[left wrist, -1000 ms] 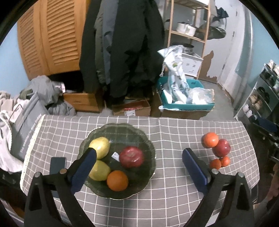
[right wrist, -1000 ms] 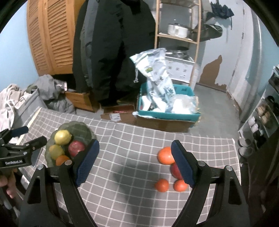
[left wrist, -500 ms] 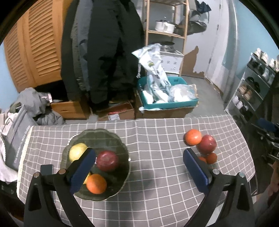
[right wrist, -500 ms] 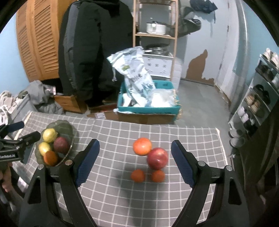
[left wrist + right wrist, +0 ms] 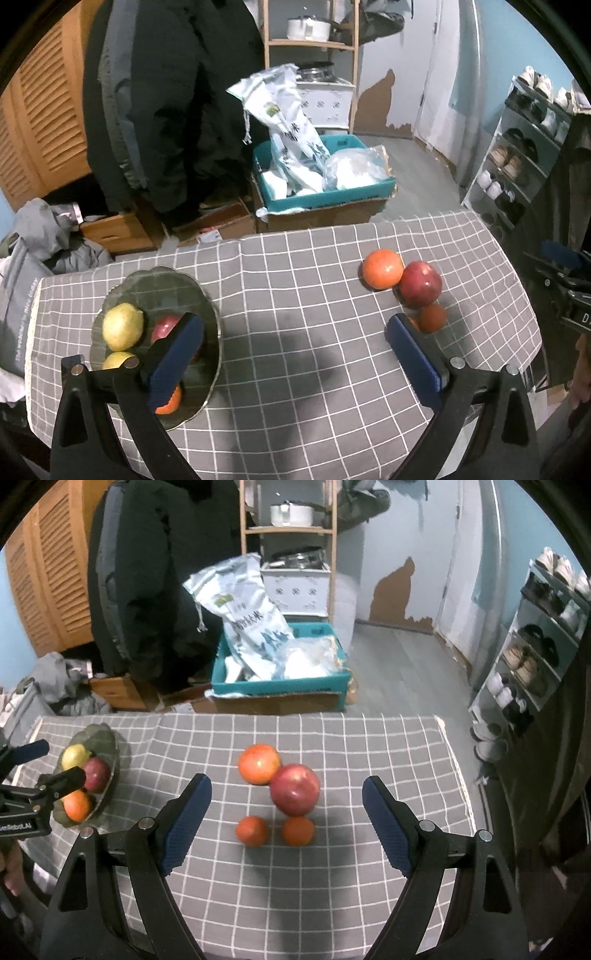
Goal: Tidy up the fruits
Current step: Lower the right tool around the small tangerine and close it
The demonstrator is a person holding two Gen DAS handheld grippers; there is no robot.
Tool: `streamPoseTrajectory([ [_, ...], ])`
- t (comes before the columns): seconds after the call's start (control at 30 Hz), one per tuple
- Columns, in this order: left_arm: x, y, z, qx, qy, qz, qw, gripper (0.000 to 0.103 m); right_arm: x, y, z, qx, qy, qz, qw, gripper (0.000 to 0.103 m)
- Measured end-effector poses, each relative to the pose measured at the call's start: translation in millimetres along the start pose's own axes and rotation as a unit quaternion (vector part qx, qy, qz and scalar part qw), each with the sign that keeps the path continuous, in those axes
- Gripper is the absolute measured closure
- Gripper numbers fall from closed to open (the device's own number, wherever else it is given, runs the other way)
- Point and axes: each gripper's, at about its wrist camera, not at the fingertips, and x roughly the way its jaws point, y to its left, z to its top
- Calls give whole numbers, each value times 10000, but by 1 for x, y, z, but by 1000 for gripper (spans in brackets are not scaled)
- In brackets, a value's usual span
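**Four fruits loose, four in the bowl**

Grey checked cloth [image 5: 332, 886] covers the table, and behind it the room is busy: dark coats [image 5: 155, 590] hanging, a teal crate [image 5: 280, 686] stuffed with bags, a wooden shelf [image 5: 288, 528] carrying a pot.

On to the fruit. Right gripper [image 5: 286, 819] hangs over the loose cluster with its jaws spread wide and nothing between the pads. Below it sits a big orange [image 5: 258, 763] touching a red apple [image 5: 294, 789], and just in front of them two small oranges [image 5: 252, 830] side by side (the right-hand one tucks right under the apple).

Over on the left side of the table, the green bowl [image 5: 162, 284] is loaded: a lemon [image 5: 122, 326] at the back, a second yellow fruit [image 5: 118, 360] partly hidden behind the finger, a bowl apple [image 5: 164, 326] and a bowl orange [image 5: 168, 402] at the near rim. Left gripper [image 5: 293, 345] is also wide open and empty, its left finger [image 5: 177, 362] crossing in front of the bowl, its right one near the loose cluster. From the right wrist view, that left gripper shows at the frame's edge, beside the bowl.
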Motion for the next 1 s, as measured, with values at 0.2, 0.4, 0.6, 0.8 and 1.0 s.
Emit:
streamPoseTrajectory([
  [0.2,25,-15,-2,100,203,-35,9997,2,23,-13,-11,116,267,-36,9996,19],
  [0.4,50,-27,-6,139,420,-52,9990,2,50,-23,-25,198,590,-33,9981,19],
  [0.6,75,-33,-11,121,625,-55,9980,2,75,-28,-37,226,893,7,9957,19],
  [0.8,100,-39,-19,88,903,-90,9958,2,101,-28,-49,136,1221,45,9924,19],
  [1.0,125,-43,-28,66,1128,-32,9936,2,128,-25,-58,15,1465,130,9891,22],
])
